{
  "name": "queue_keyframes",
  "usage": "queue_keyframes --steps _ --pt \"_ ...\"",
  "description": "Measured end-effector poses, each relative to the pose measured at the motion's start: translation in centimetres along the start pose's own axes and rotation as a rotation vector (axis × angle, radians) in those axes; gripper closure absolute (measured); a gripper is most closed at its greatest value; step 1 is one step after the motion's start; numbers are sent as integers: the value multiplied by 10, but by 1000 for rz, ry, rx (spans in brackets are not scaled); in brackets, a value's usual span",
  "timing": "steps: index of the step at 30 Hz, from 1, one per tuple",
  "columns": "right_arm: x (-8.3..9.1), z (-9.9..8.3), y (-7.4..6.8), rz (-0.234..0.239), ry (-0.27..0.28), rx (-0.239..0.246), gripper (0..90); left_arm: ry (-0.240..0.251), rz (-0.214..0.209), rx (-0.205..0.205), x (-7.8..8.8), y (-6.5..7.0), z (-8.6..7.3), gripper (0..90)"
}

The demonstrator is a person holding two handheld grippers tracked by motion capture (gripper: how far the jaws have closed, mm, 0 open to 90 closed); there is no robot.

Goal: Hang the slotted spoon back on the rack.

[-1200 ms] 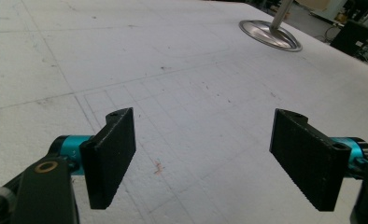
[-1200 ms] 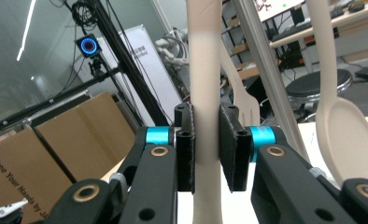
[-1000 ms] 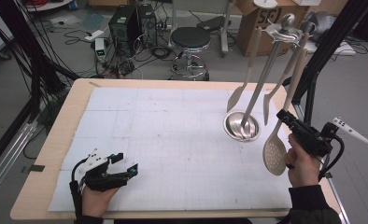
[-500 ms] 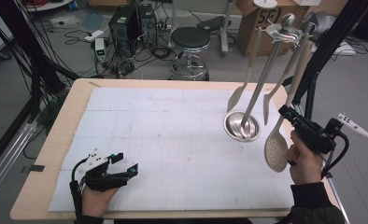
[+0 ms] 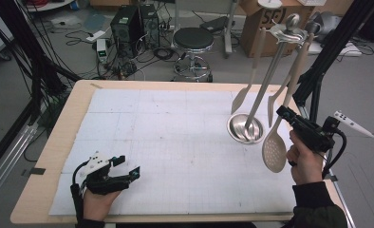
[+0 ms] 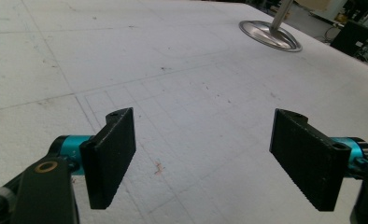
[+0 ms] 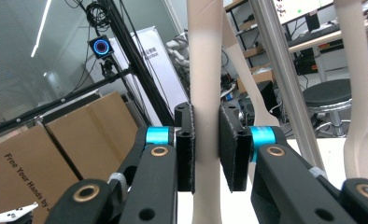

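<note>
A beige slotted spoon (image 5: 274, 151) hangs head-down at the table's right edge, its long handle rising toward the top of a metal utensil stand (image 5: 266, 85). My right gripper (image 5: 282, 113) is shut on that handle about midway. In the right gripper view both pads of the right gripper (image 7: 206, 140) press the slotted spoon's handle (image 7: 205, 70). My left gripper (image 5: 128, 166) rests on the white mat near the front left, open. In the left gripper view the left gripper (image 6: 210, 158) has only bare mat between its jaws.
The stand's round steel base (image 5: 245, 128) sits on the mat at the right, and shows far off as the steel base (image 6: 270, 35). A beige spatula (image 5: 242, 97) and another beige utensil (image 5: 272, 104) hang from the stand. A stool (image 5: 193, 40) and boxes stand beyond the table.
The right gripper and the slotted spoon in it have shifted slightly left and up. The left gripper has stayed where it was.
</note>
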State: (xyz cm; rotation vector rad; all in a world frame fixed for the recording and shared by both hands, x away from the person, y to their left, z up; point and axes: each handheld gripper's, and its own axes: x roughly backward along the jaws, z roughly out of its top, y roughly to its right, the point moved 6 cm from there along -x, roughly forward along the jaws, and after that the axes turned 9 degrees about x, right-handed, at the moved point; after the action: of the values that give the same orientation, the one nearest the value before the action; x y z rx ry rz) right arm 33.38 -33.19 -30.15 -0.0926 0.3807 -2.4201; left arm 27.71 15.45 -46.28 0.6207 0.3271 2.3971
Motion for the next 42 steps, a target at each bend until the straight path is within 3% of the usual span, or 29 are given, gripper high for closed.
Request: queue_keyframes --steps 19,33,42 --pt "-16 -5 -2 70 -55 -10 784 0 3 2 0 -1 0 231" --pt "-19 -5 -8 49 -68 29 783 -2 1 -1 0 0 0 231" --pt "-27 -4 3 0 -105 96 783 -1 3 2 0 -1 0 231"
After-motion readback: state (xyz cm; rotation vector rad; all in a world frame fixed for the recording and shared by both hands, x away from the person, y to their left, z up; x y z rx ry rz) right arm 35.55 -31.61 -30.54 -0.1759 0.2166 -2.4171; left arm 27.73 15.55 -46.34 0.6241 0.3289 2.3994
